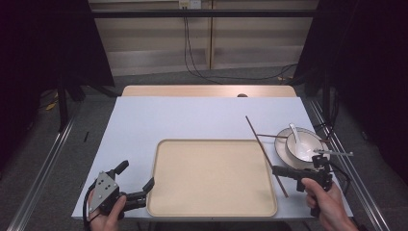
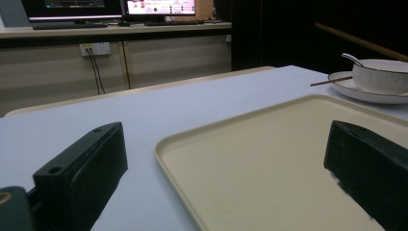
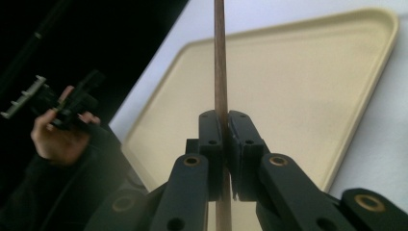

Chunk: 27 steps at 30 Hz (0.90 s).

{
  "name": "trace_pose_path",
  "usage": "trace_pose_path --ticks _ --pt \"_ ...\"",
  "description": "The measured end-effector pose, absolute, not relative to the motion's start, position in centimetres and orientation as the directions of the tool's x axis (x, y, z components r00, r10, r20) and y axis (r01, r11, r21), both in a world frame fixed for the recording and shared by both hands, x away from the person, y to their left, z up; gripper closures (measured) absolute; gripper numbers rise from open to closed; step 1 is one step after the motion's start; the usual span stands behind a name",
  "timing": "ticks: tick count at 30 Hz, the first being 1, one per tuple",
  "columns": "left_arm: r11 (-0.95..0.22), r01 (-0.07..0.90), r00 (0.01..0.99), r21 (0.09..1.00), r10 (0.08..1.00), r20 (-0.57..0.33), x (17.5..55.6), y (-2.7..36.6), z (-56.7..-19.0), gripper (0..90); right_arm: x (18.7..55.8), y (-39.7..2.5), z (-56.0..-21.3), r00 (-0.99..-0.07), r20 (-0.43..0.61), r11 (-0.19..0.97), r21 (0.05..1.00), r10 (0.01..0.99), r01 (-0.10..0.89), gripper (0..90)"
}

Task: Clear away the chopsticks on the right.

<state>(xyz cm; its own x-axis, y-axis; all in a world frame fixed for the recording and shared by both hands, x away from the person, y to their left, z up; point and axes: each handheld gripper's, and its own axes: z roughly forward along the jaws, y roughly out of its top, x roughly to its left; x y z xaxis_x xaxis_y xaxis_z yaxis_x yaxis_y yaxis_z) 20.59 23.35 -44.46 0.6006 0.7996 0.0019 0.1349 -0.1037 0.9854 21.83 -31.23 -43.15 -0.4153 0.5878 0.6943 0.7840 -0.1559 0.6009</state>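
Observation:
A long brown chopstick [image 1: 262,147] runs slantwise along the right edge of the beige tray [image 1: 166,192]. My right gripper [image 1: 276,170] is shut on it near its near end; in the right gripper view the chopstick [image 3: 220,57] stands straight up between the closed jaws of that gripper [image 3: 224,118]. A second chopstick [image 1: 269,136] rests across the white plate [image 1: 281,149]. On the plate stands a white bowl [image 1: 308,149] with a spoon [image 1: 294,134] in it. My left gripper [image 1: 136,175] is open at the tray's near left corner, holding nothing.
The tray [image 2: 192,132] is bare, lying between the jaws of the left gripper [image 2: 226,159]. Bowl [image 2: 380,74], plate [image 2: 356,91] and chopstick [image 2: 329,81] sit beyond its far right corner. The table's right edge is close to the plate. Monitors stand on a shelf behind.

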Motion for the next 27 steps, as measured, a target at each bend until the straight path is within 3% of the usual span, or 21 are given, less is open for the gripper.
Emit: trace_pose_path --ticks 11,27 --pt "-0.120 0.135 0.599 0.984 0.801 0.015 20.7 23.3 -44.5 1.3 22.6 -27.6 -45.8 -0.368 0.682 -0.111 0.550 0.633 0.828 85.5" --pt "-0.119 0.129 0.595 0.984 0.803 0.019 20.6 23.1 -44.4 1.3 22.8 -26.2 -47.9 -0.353 0.629 0.000 0.490 0.692 0.872 85.4"
